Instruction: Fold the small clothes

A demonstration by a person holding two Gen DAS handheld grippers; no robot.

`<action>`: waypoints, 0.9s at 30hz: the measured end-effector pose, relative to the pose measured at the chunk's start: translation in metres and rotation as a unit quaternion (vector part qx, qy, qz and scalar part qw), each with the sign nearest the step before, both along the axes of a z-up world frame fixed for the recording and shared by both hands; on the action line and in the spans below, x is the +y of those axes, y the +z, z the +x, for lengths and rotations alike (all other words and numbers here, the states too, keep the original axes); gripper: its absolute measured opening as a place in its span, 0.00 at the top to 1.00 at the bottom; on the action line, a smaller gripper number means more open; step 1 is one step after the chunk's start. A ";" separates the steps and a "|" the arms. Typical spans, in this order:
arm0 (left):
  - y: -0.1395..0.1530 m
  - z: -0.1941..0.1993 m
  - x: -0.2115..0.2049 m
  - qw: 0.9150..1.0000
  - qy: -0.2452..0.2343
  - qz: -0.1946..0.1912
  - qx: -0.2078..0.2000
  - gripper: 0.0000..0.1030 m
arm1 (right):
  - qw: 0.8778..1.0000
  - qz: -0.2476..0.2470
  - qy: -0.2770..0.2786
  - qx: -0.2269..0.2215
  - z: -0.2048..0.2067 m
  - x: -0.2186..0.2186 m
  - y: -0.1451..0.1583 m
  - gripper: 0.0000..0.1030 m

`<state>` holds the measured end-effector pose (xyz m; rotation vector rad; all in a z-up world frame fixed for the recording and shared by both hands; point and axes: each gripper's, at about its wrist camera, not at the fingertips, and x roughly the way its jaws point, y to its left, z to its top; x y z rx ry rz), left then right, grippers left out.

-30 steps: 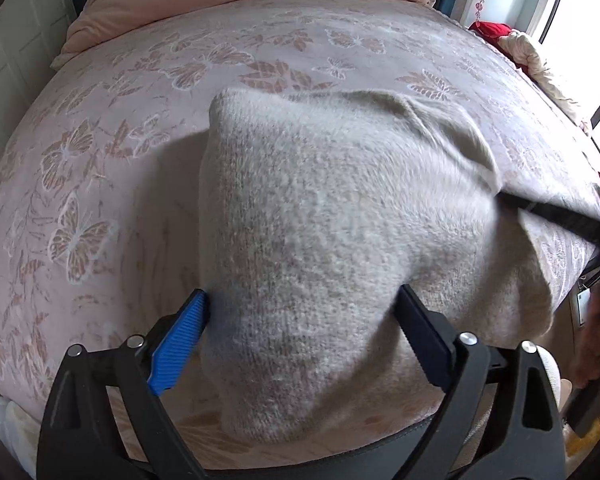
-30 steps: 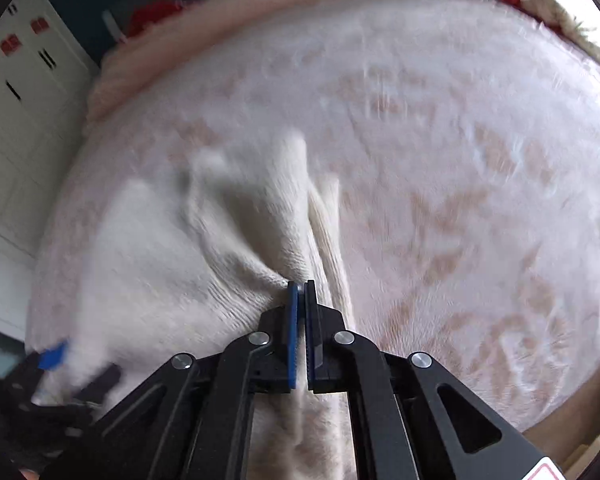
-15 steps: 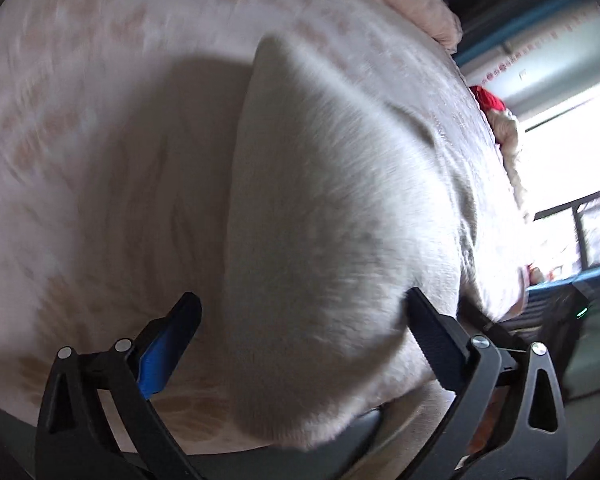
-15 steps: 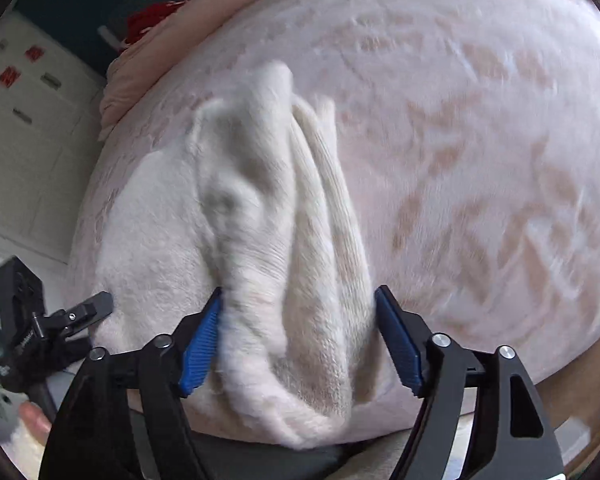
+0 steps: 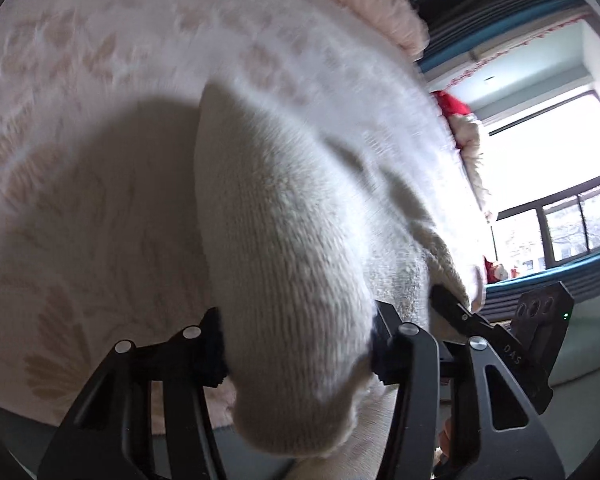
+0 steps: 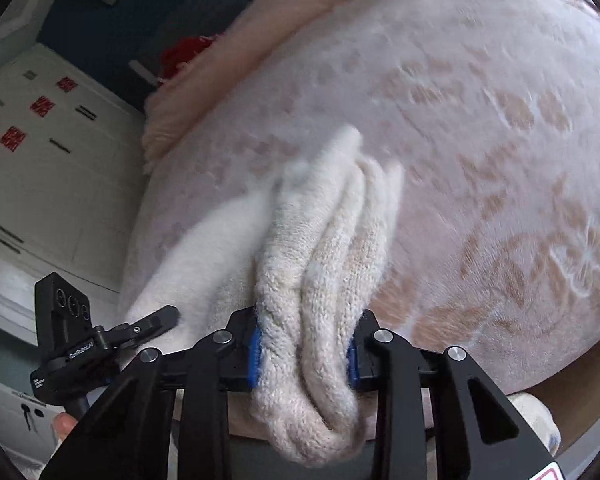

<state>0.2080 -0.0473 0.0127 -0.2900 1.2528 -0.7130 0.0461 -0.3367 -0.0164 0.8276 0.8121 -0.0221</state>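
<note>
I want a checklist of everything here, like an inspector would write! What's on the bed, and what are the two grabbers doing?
Surface: bed with a pale pink cover printed with tan butterflies.
Job's things: one cream knitted garment, bunched at the near edge, its far part on the cover.
Clutter: pink quilt at the head of the bed; something red behind it.
Grippers: left gripper has just been closing and its pads press a thick fold of the garment; right gripper has also just been closing and is shut on a twisted bunch of it.
Cables: nothing seen.
Surroundings: white wardrobe with red stickers; bright window.
</note>
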 end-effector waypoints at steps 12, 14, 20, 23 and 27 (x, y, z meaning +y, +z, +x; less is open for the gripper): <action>0.190 -0.019 0.086 0.981 -0.028 -0.058 -0.184 0.52 | 0.972 -0.103 0.063 -0.200 0.005 0.090 0.211 0.72; 0.208 -0.018 0.104 0.974 -0.017 -0.054 -0.219 0.52 | 0.969 -0.113 0.075 -0.209 0.016 0.107 0.220 0.72; 0.113 0.024 0.187 0.985 0.049 0.006 -0.166 0.49 | 0.979 -0.063 0.133 -0.140 0.090 0.164 0.112 0.69; 0.007 0.047 0.229 0.989 0.104 0.064 -0.084 0.48 | 0.985 -0.042 0.166 -0.025 0.127 0.202 0.006 0.65; -0.054 0.035 0.271 0.989 0.144 0.015 -0.032 0.38 | 0.986 -0.059 0.156 -0.011 0.106 0.229 -0.025 0.50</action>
